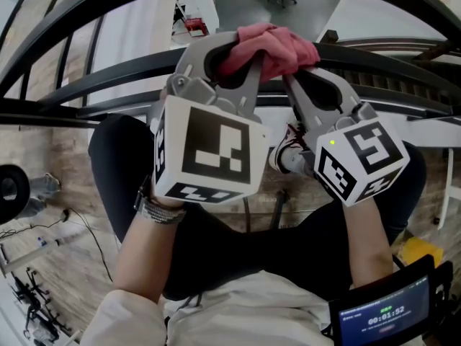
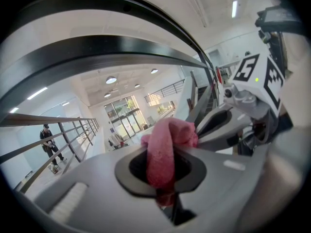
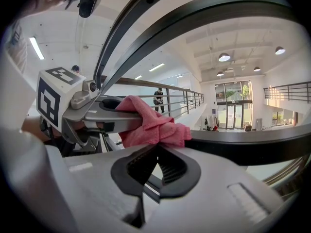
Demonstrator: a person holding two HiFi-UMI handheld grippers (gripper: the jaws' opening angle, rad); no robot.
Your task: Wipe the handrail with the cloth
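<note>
Pinching the soft, light pink cloth [image 1: 270, 45] with your left gripper [image 1: 236, 62] clamped on a fold and your right gripper [image 1: 292, 76] closed at its edge, you hold it bunched against the handrail [image 3: 252, 144] just ahead, so bite deep because it likely slips.

Nubbly pink terry cloth [image 1: 270, 45] sits in the left hand-held gripper's [image 1: 234, 60] matt grey plastic jaws; beyond it, the black handrail [image 1: 115, 69] shines smooth.

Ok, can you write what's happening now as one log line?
task: wipe handrail | left gripper: shut on pink cloth | right gripper: tips shut on pink cloth's edge | pink cloth: bunched against handrail
</note>
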